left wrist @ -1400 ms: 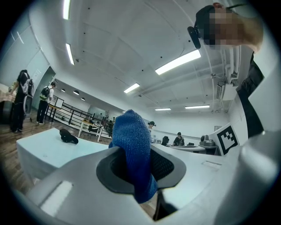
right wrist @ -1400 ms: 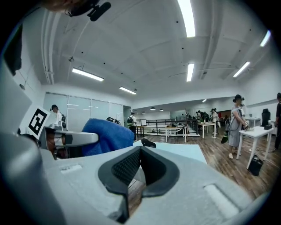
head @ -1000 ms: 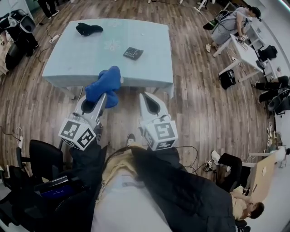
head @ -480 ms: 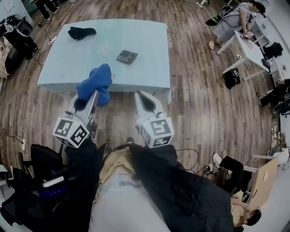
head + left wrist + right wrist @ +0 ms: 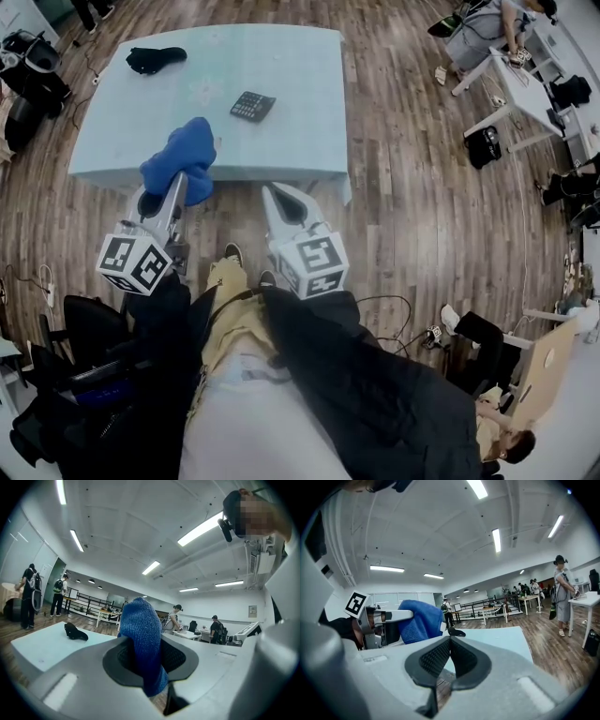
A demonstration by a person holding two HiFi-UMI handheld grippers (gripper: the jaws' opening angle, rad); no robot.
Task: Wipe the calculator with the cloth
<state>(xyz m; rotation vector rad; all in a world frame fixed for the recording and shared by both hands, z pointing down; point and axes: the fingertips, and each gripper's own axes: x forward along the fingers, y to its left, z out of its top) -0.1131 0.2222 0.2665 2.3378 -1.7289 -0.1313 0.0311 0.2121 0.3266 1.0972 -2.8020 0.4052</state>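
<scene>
Two steps remain, as I judge it: reaching the calculator [image 5: 252, 105] and wiping it. It lies untouched on the bench [image 5: 300, 141], toward the far middle. The left gripper [image 5: 174, 187] pinches the blue cloth [image 5: 183, 150] over the bench's near edge. The right gripper [image 5: 277, 194] hangs beside it, jaws pressed together on nothing.

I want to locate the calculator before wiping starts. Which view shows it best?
The head view: the calculator lies in full sight on the table. In the left gripper view the cloth fills the middle and no calculator shows; the right gripper view shows none either.
</scene>
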